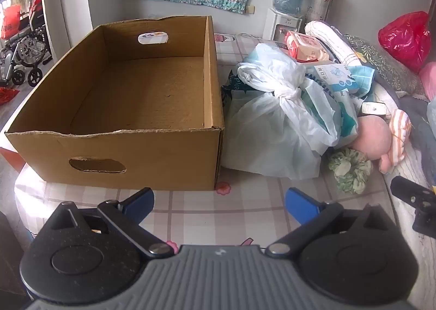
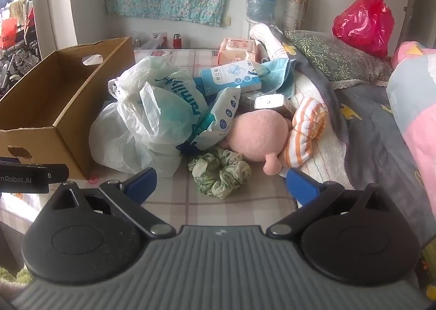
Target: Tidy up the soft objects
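An empty cardboard box point(image 1: 141, 97) with handle holes stands on the checked sheet, seen at the left edge in the right wrist view as the box point(image 2: 54, 108). Beside it lies a heap: tied white plastic bags point(image 1: 272, 119) point(image 2: 152, 119), a pink plush doll point(image 2: 259, 138) point(image 1: 373, 138) in striped cloth, a green scrunchie point(image 2: 220, 173) point(image 1: 351, 171), tissue packs point(image 2: 231, 78). My left gripper point(image 1: 219, 202) stands open just before the box's near wall, nothing between its fingers. My right gripper point(image 2: 219, 186) is open, with the scrunchie lying just beyond its fingertips.
A pink wet-wipe pack point(image 2: 237, 51), pillows and a grey quilt point(image 2: 368, 119) crowd the right side. A red plastic bag point(image 2: 365, 21) and a water dispenser point(image 1: 286, 7) stand at the back wall. A wheelchair point(image 1: 24, 45) stands off the bed's left side.
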Demonstrator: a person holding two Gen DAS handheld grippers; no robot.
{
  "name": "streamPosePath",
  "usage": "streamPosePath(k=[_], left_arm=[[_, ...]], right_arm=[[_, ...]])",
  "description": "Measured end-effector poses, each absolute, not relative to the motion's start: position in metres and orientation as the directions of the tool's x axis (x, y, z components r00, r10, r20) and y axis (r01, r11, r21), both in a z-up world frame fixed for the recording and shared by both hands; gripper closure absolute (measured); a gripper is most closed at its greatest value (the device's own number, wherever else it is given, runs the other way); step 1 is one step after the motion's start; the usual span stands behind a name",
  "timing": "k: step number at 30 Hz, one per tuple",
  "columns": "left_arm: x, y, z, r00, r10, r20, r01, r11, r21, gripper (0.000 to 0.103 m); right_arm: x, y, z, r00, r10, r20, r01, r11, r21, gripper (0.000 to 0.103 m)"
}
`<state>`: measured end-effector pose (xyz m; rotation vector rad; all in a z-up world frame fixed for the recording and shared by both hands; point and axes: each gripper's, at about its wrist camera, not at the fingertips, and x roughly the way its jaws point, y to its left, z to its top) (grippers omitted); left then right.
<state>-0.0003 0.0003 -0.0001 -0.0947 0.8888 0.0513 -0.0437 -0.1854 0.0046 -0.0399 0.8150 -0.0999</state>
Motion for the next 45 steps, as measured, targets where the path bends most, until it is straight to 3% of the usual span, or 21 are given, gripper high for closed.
streamPosePath(k=[45], left_arm=[[0.003,-0.003,-0.001,0.614,-0.008,-0.789,-0.05,0.997,-0.05,0.001]], right_arm=[[-0.032,-0.186,0.001,0.639,-0.118,-0.76,0.11,0.992,-0.061,0.001]])
